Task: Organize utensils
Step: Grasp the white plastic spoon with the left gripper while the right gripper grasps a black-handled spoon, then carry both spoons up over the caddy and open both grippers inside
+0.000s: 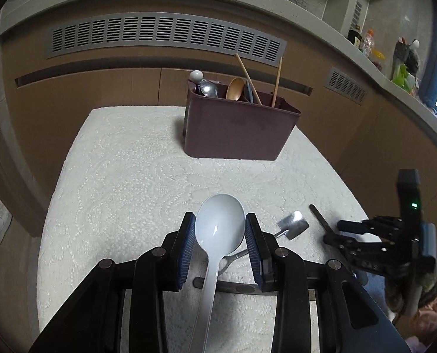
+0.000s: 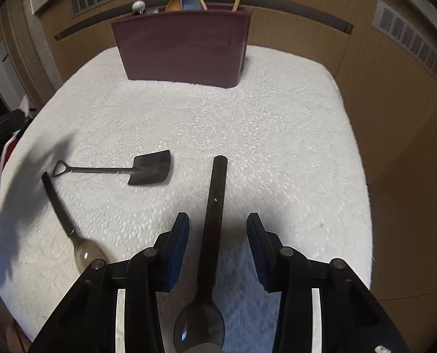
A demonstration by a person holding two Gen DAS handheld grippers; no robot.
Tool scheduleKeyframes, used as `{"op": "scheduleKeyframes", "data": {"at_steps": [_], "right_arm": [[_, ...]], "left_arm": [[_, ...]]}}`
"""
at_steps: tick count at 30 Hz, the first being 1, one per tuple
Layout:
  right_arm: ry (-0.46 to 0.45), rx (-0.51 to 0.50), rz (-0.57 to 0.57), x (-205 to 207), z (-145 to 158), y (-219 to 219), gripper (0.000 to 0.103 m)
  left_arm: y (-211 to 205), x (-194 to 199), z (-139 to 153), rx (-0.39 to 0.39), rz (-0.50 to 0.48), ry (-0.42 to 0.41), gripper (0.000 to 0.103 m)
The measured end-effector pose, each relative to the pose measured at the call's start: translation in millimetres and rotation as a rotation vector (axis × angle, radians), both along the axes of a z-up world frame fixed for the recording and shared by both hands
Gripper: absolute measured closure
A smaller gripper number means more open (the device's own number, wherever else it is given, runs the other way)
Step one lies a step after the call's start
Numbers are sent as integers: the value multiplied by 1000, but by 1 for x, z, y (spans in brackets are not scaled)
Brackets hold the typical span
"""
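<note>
A white plastic spoon (image 1: 218, 229) lies with its bowl between my left gripper's (image 1: 220, 245) blue pads; the jaws sit right against the bowl's sides. A maroon utensil caddy (image 1: 236, 126) stands at the table's far side, holding spoons and chopsticks; it also shows in the right wrist view (image 2: 186, 50). My right gripper (image 2: 218, 247) is open over a black-handled spoon (image 2: 214, 214) lying on the cloth. A small shovel-shaped metal spoon (image 2: 147, 169) and another black-handled spoon (image 2: 68, 220) lie to its left. The right gripper (image 1: 374, 235) shows at the left view's right edge.
A white lace tablecloth (image 1: 124, 176) covers the table. Wooden panelling with vents (image 1: 165, 36) runs behind it. A ledge at the right holds bottles and clutter (image 1: 401, 58). The shovel spoon (image 1: 293, 226) lies just right of my left gripper.
</note>
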State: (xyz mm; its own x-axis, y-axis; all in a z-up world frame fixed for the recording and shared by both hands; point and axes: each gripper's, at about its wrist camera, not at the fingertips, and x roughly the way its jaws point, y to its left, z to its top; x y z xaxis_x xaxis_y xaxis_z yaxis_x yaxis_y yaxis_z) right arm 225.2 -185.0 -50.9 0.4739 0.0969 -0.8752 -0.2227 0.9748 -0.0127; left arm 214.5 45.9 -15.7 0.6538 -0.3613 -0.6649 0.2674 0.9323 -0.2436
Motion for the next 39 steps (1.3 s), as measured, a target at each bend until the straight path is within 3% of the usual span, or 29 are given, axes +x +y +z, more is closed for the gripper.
{"op": "scheduleKeyframes", "data": {"at_steps": [1, 2, 3, 7, 14, 19, 24, 28, 32, 39], "right_arm": [[3, -8, 0, 4, -2, 1, 75], [-4, -12, 5, 4, -1, 3, 89], [1, -15, 24, 4, 1, 5, 92], [-76, -33, 28, -4, 22, 5, 92], [-246, 90, 5, -24, 82, -16, 92], [-332, 130, 8, -29, 102, -20, 92], [-417, 163, 14, -7, 135, -21, 92], [-615, 174, 22, 16, 200, -17, 92], [-774, 184, 51, 35, 239, -7, 92], [-785, 267, 16, 96, 253, -3, 92]], "left_arm": [[0, -2, -1, -8, 3, 0, 68], [1, -3, -1, -12, 4, 0, 68], [1, -5, 0, -17, 5, -1, 68], [-3, -12, 11, -22, 0, -23, 68], [-18, -18, 43, -19, -12, -86, 68], [-27, -12, 59, -47, 3, -118, 68], [-42, 22, 93, -43, 8, -181, 68], [-47, 57, 143, -79, 27, -343, 68], [-40, 94, 168, -144, 43, -426, 68], [-43, 148, 178, -194, 45, -463, 68]]}}
